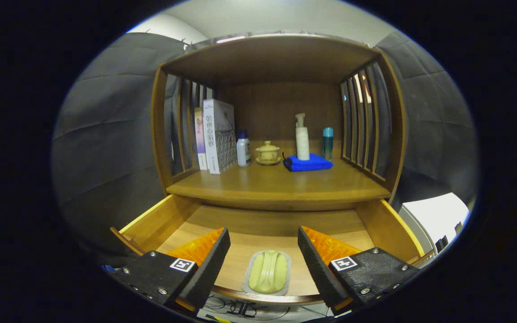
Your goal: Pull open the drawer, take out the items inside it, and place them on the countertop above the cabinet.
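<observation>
The tongs (264,260) hang spread wide above the open drawer (388,224), holding nothing, with the pale green dish in its grey tray (267,272) between their fingers near the drawer's front edge; closing askew could tip or drop it before reaching the desk (276,185) above the drawer.

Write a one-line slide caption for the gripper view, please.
Open gripper above a green soap bar on a tray in the open drawer.

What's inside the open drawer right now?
One pale green item in a grey tray lies on the drawer floor, between the open gripper fingers. The fingers cover the drawer's front corners.
</observation>
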A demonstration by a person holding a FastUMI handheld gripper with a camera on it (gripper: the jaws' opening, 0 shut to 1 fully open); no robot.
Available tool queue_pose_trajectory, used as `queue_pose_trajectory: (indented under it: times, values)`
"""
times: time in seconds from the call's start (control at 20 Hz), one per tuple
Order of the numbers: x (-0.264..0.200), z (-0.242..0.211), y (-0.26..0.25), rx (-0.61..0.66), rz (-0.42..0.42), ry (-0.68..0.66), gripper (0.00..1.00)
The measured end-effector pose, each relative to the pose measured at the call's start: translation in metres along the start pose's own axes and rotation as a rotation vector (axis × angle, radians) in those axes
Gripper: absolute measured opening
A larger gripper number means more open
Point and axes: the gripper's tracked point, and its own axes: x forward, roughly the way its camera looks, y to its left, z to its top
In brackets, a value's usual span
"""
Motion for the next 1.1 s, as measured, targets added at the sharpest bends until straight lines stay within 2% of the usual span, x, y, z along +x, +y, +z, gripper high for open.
queue_pose_trajectory:
  times: [0.3, 0.55, 0.85, 1.1]
  values:
    - [0.024, -0.031, -0.003, 0.067, 0.016, 0.192, 0.93]
    - [0.038, -0.047, -0.007, 0.084, 0.012, 0.301, 0.9]
    - [0.042, -0.069, -0.008, 0.085, 0.02, 0.408, 0.78]
    - [0.044, -0.082, -0.01, 0.104, 0.012, 0.459, 0.6]
